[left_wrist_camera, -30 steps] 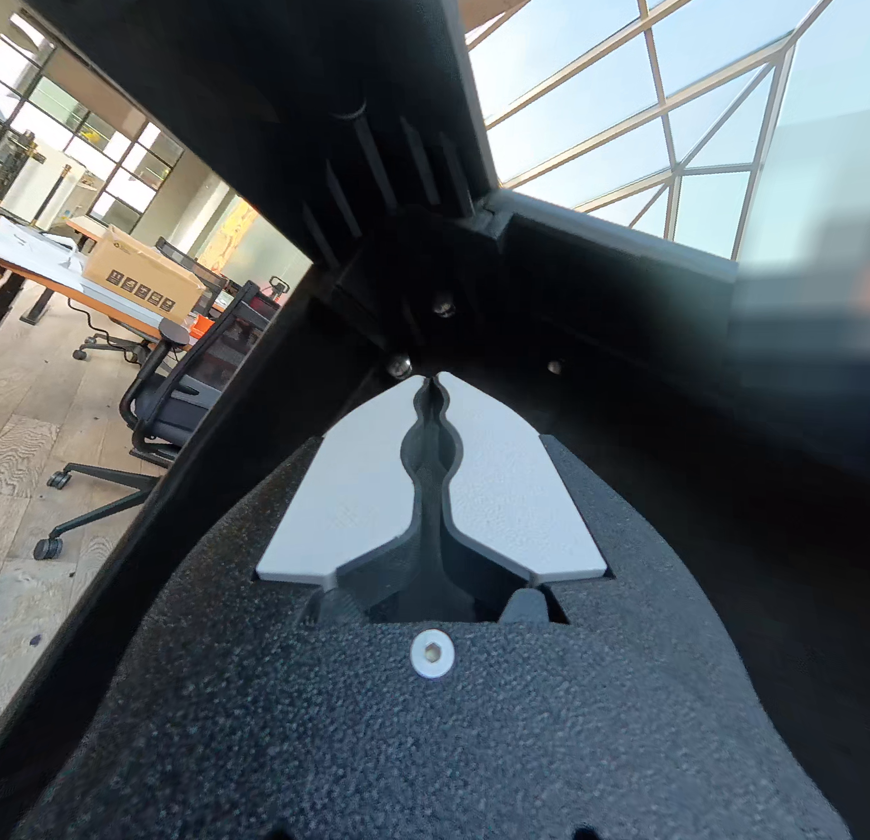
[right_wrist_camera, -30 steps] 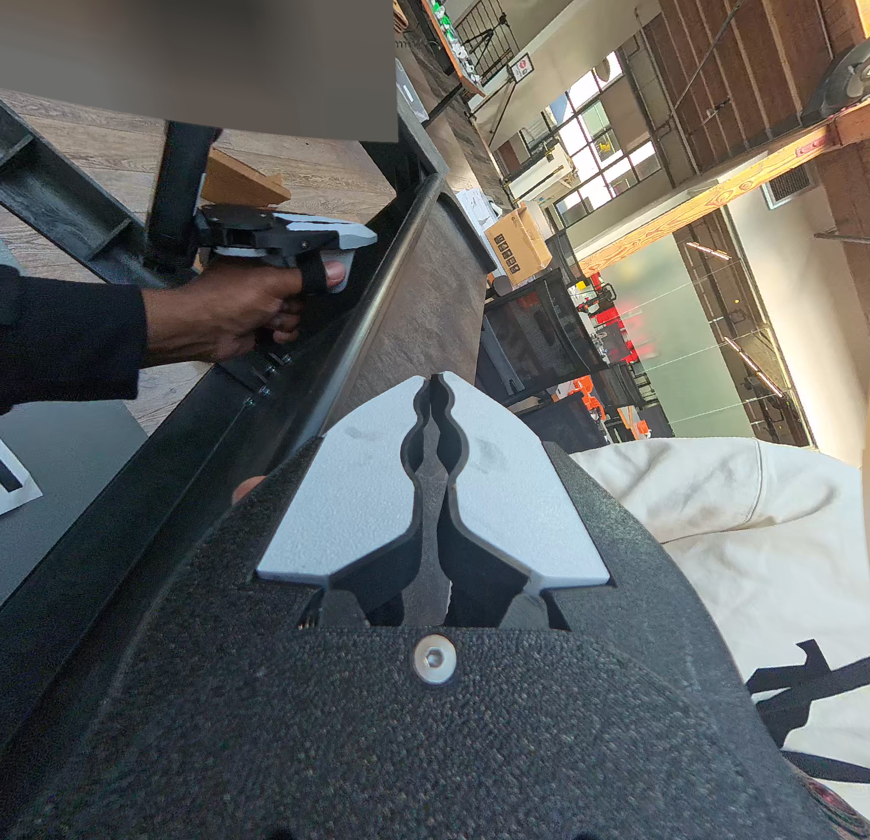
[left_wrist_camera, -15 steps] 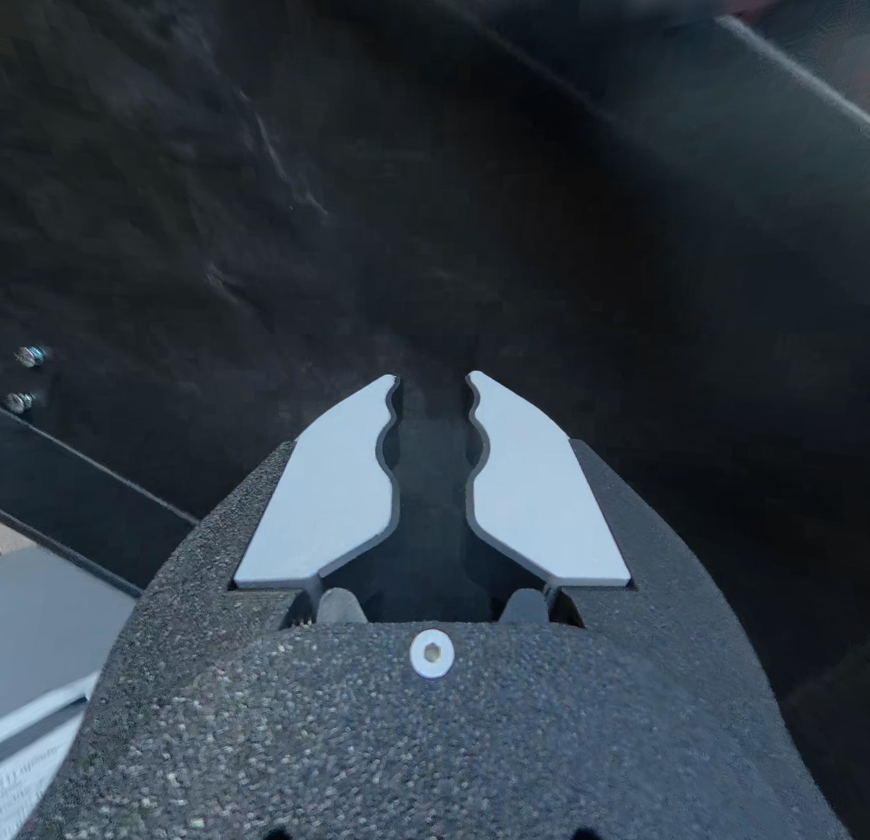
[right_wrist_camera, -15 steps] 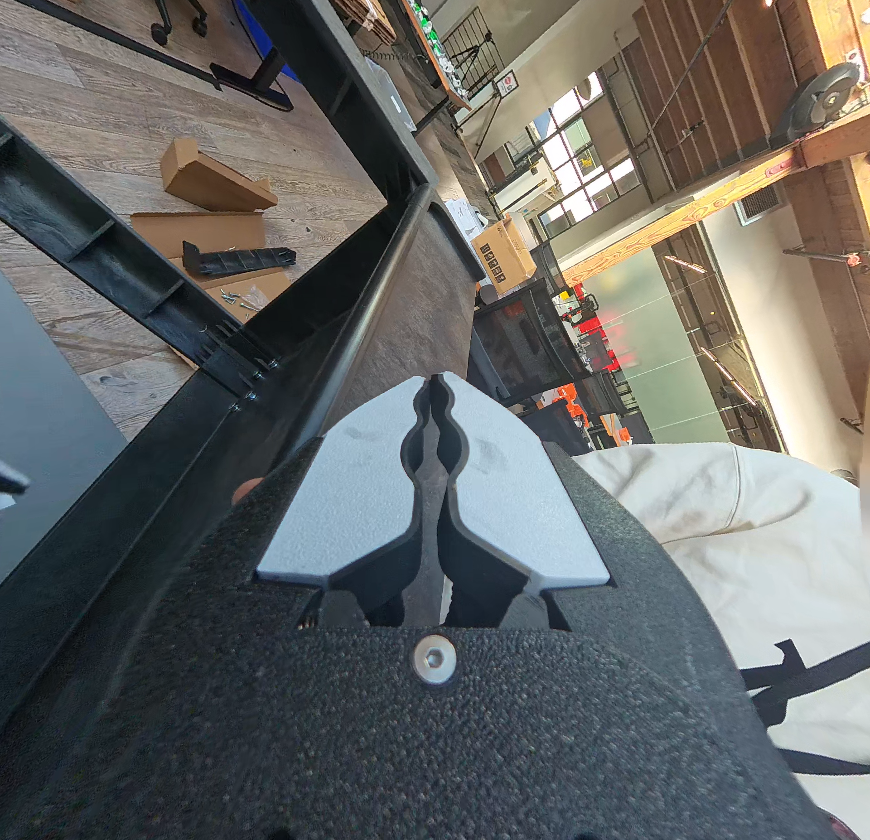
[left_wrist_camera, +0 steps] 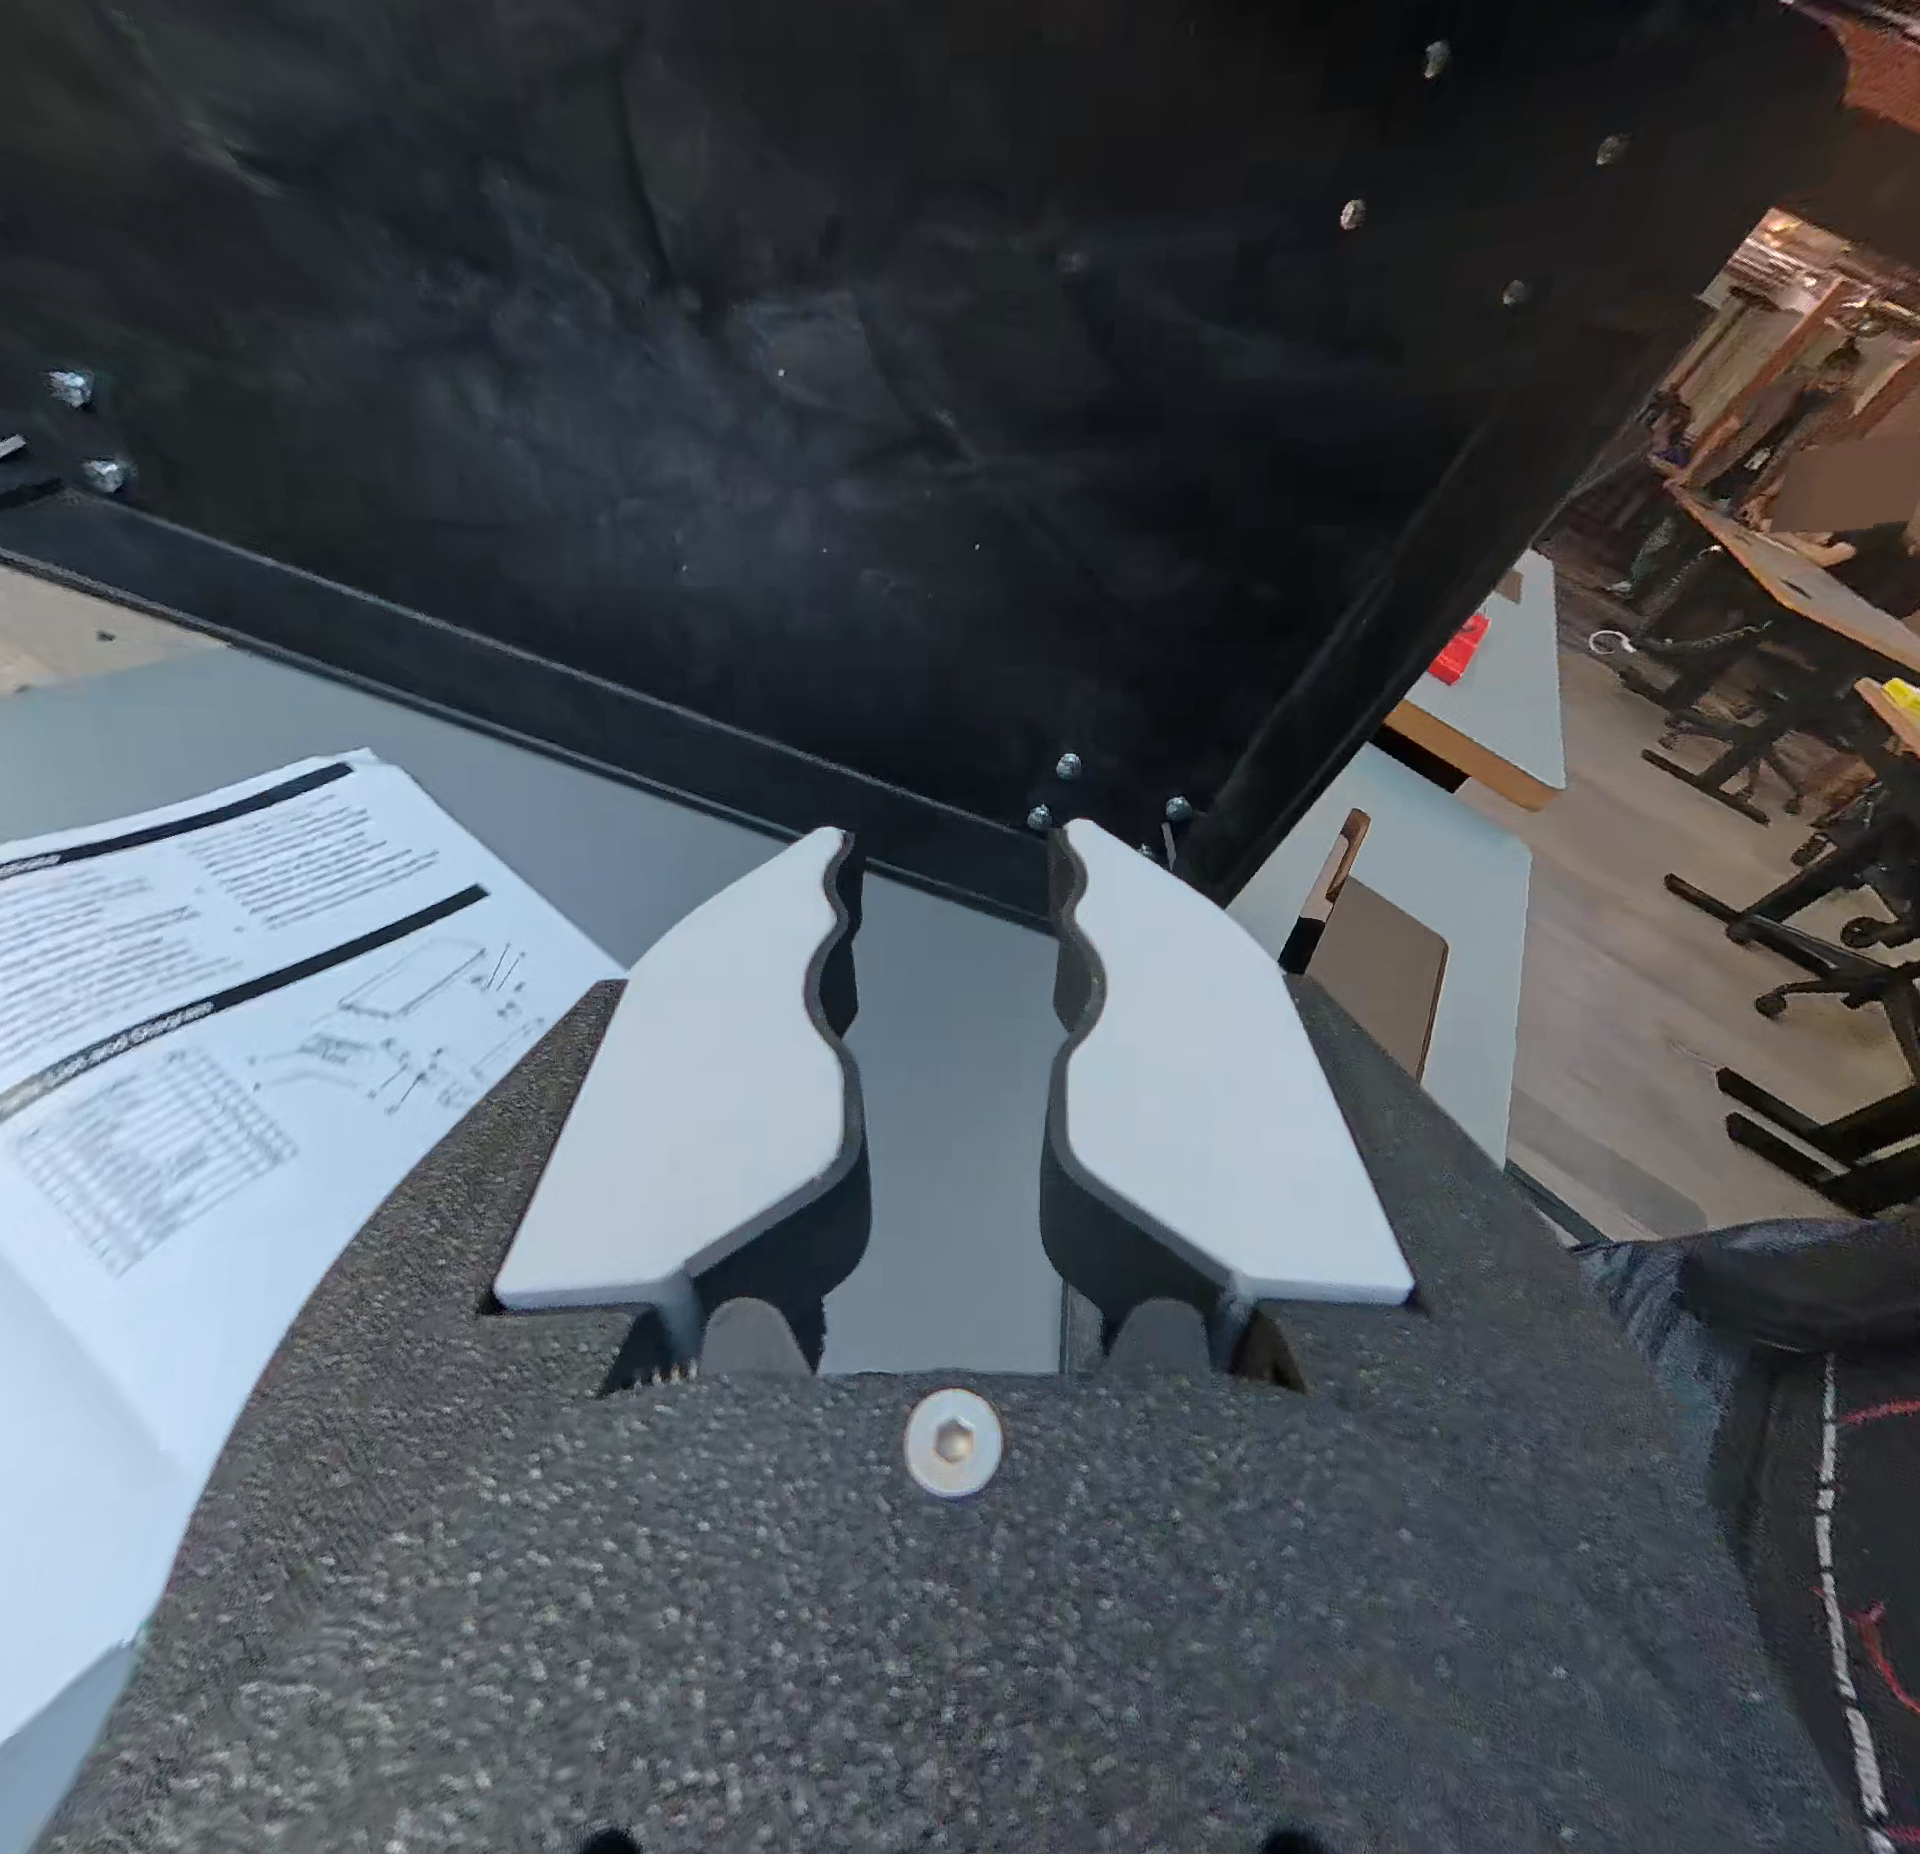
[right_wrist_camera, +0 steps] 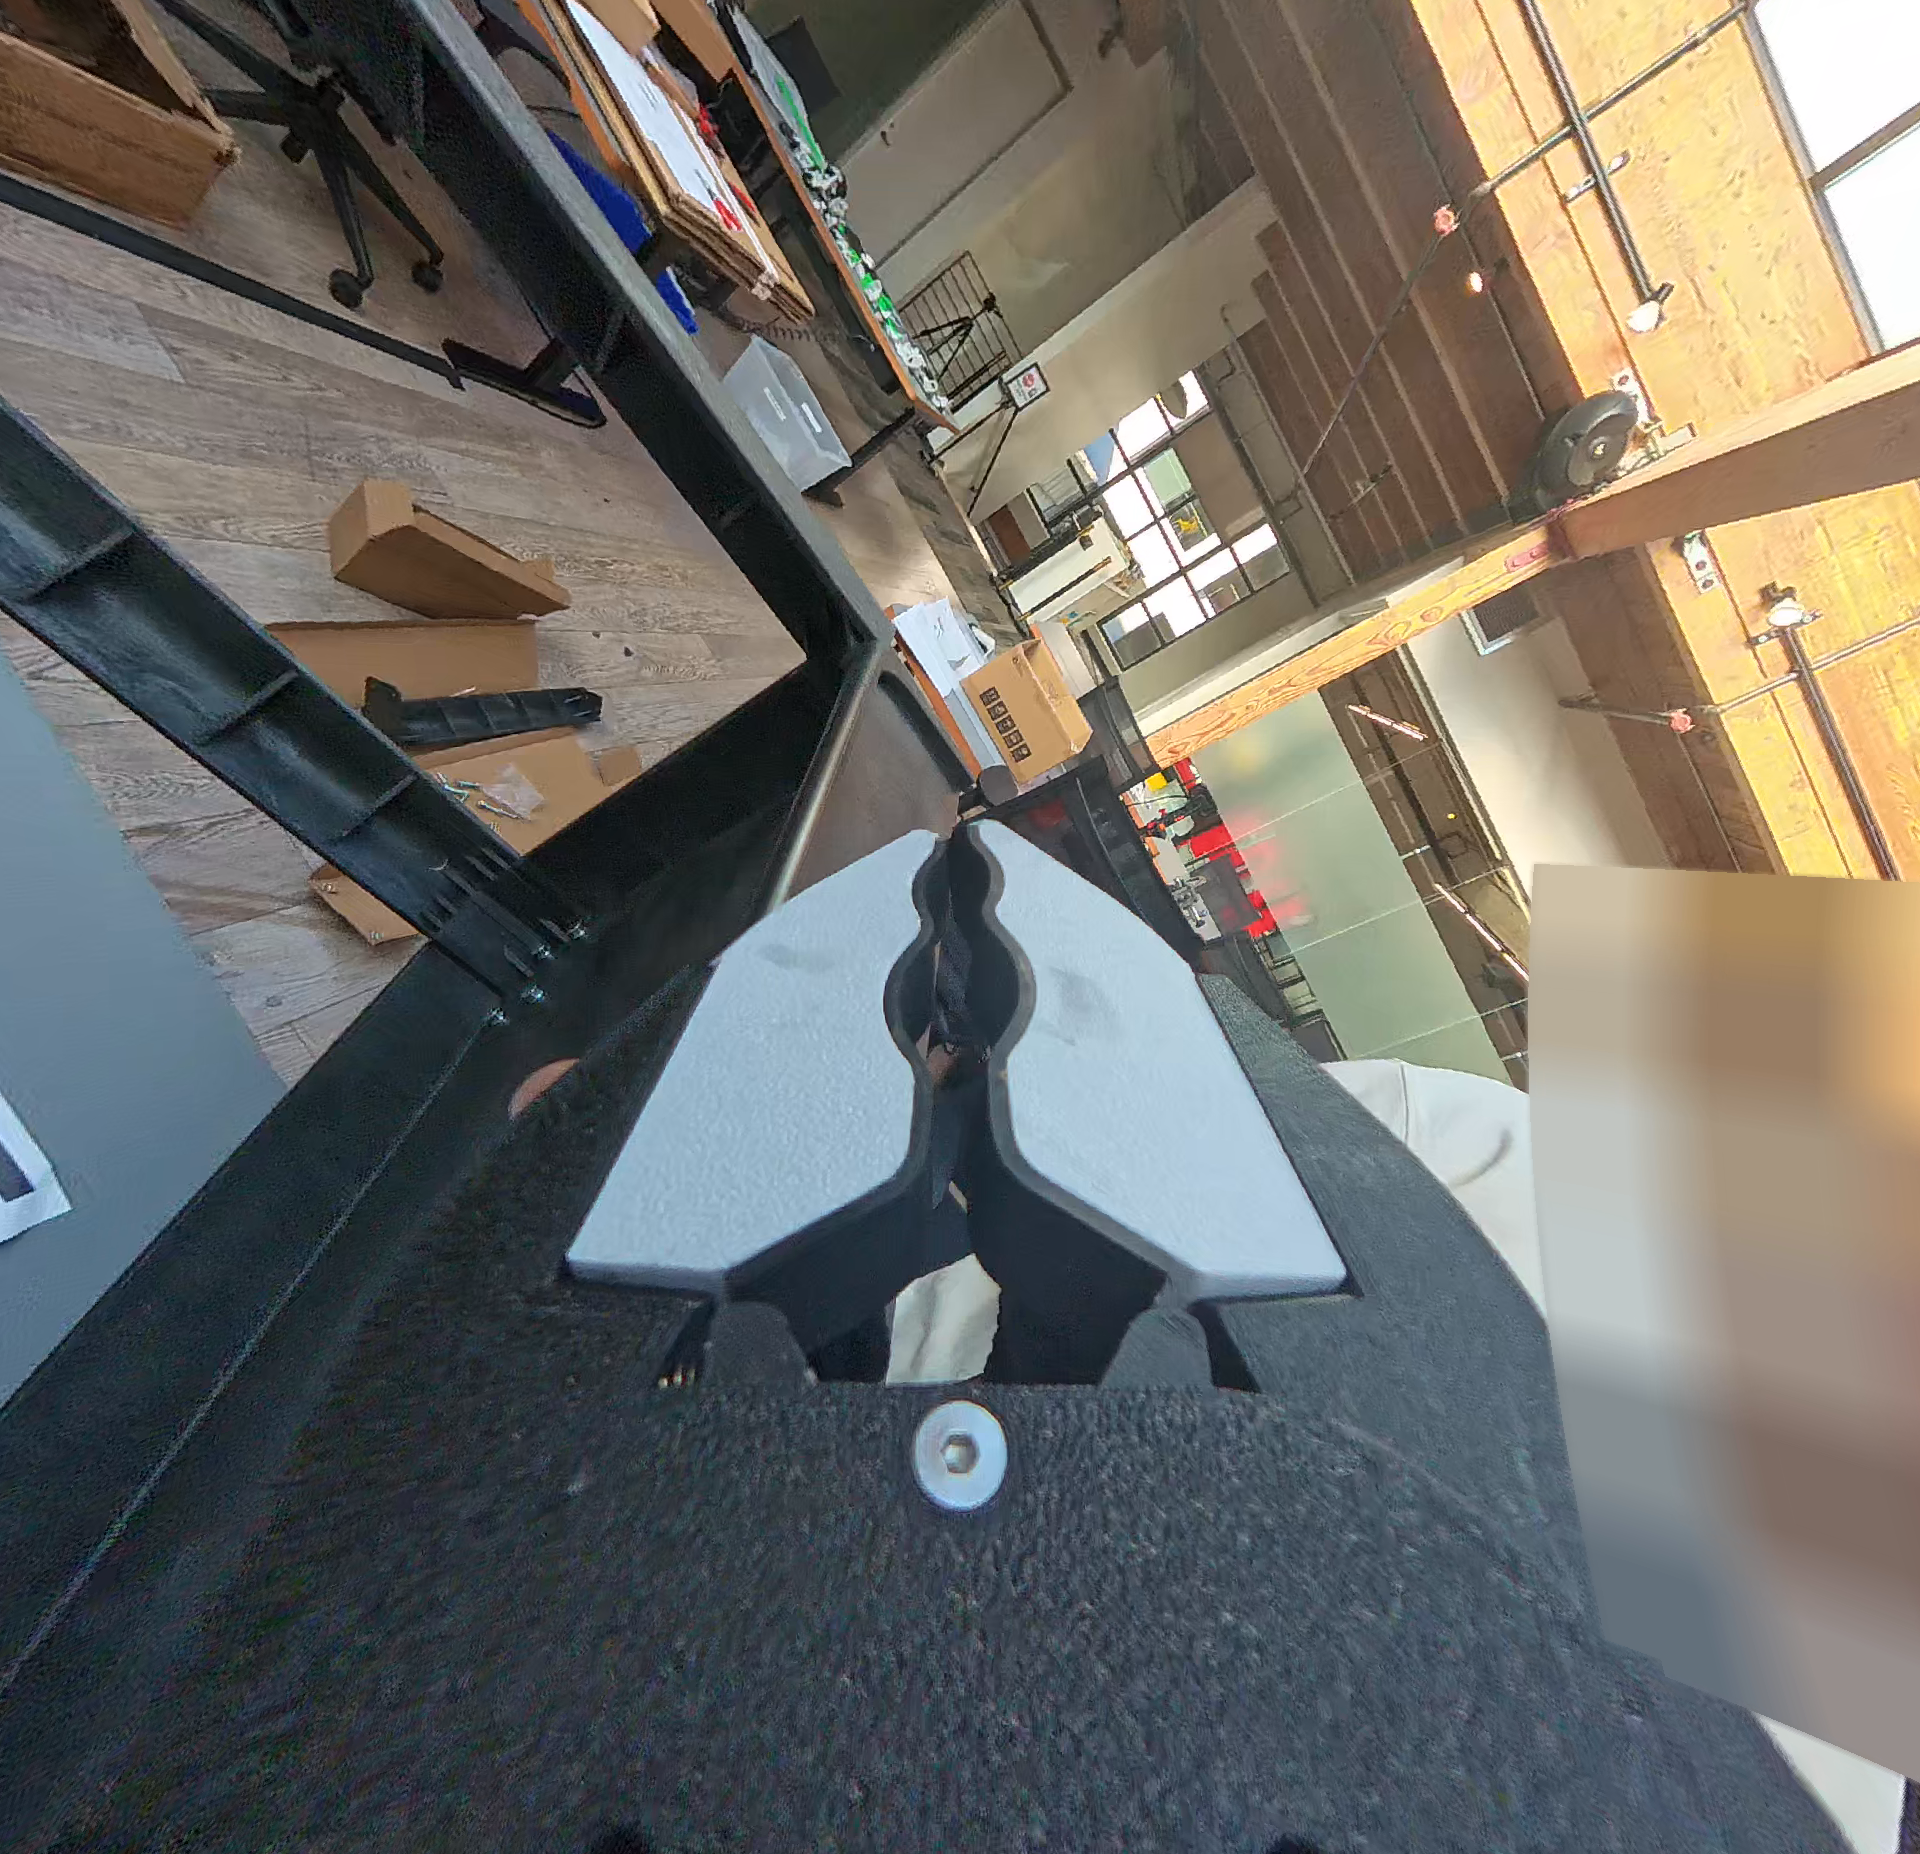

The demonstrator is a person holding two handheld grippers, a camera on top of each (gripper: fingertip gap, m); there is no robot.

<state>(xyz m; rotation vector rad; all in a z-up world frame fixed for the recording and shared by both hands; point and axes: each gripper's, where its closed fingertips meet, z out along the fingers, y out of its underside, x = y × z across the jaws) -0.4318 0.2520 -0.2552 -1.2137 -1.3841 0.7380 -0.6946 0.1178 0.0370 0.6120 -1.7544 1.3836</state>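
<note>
Panel, left wrist view: black panel (left_wrist_camera: 831, 350) stands tilted on edge on the grey table (left_wrist_camera: 623, 817) and fills the upper view; screws (left_wrist_camera: 1065, 765) sit at its lower corner.
Left gripper (left_wrist_camera: 951, 859): released, jaws wide apart, nothing between them, bare table in the gap; tips near the panel's lower edge, contact not evident.
Sheet (left_wrist_camera: 208, 1025): printed, with diagrams, flat on the table to the left.
Change, left: jaws closed a second ago, now spread wider than half a second ago; view swung down from the panel face to table and sheet.
Panel, right wrist view: rim (right_wrist_camera: 810, 807) runs ahead, joined to a black bar (right_wrist_camera: 260, 713).
Right gripper (right_wrist_camera: 956, 848): clenched, jaws almost meeting; thin dark strip in the gap, gripped or merely behind cannot be told.
Fingertip (right_wrist_camera: 540, 1082): shows beside the gripper body.
Floor (right_wrist_camera: 260, 433): cardboard pieces (right_wrist_camera: 436, 557) and loose screws (right_wrist_camera: 488, 791).
Change, right: jaws as before; other hand gone from view.
</note>
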